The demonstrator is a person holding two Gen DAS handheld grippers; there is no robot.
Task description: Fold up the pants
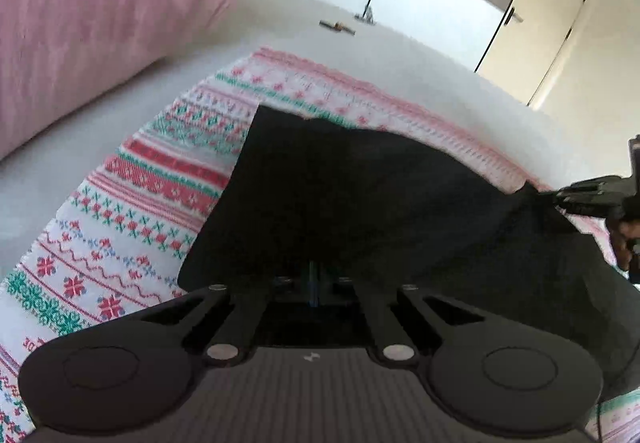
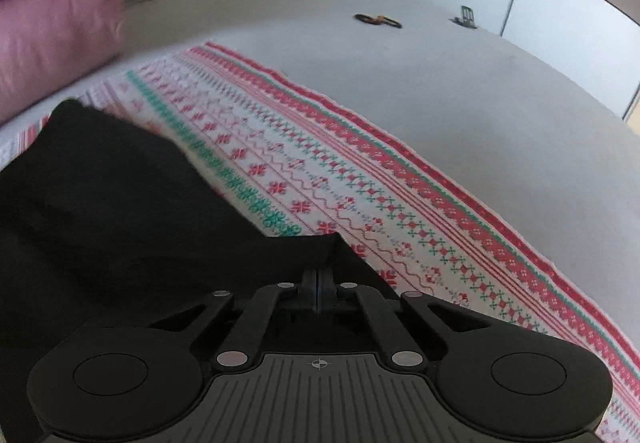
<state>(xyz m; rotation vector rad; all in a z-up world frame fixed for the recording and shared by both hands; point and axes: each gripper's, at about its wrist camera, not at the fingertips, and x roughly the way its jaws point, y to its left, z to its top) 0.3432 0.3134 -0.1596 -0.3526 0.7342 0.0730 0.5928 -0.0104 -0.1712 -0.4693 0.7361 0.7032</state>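
Black pants (image 1: 360,195) lie on a red, green and white patterned cloth (image 1: 132,211) spread over a white bed (image 2: 460,91), their near edge lifted at 2 corners. The left gripper (image 1: 314,283) is pinched together on the fabric, and the right gripper (image 2: 318,285) is clamped on another corner of the same edge. A pink pillow (image 1: 100,15) rests beside the cloth; small dark objects (image 2: 378,19) lie well apart on the mattress.
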